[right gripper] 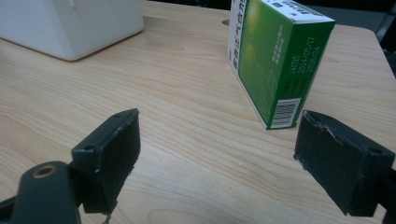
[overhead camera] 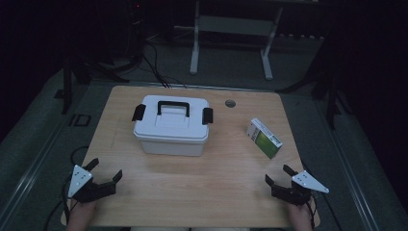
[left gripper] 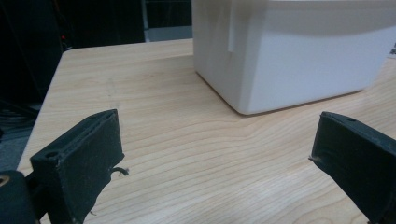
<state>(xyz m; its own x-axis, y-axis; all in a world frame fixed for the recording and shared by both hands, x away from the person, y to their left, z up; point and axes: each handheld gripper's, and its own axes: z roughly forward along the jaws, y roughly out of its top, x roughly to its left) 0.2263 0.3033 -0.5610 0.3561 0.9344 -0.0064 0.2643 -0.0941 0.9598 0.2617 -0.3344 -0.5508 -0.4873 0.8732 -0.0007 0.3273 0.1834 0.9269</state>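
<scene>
Dark room, light wooden table (overhead camera: 192,187) lit in the middle. White plastic storage box with black handle and black side latches (overhead camera: 172,126) sits lid on at table centre-left. Green-and-white cardboard carton (overhead camera: 264,138) lies right of it, well apart, angled. Left gripper (overhead camera: 103,170) at near-left table corner, jaws wide apart, holding nothing; in the left gripper view the box (left gripper: 299,51) stands ahead and slightly right of the gap, not touching. Right gripper (overhead camera: 280,175) at near-right edge, jaws spread too, empty. Carton sits just ahead of it, near but apart; in the right gripper view the carton (right gripper: 275,60) stands on its long edge, barcode end toward the right-hand jaw. Small round grommet hole (overhead camera: 230,103) behind the carton.
</scene>
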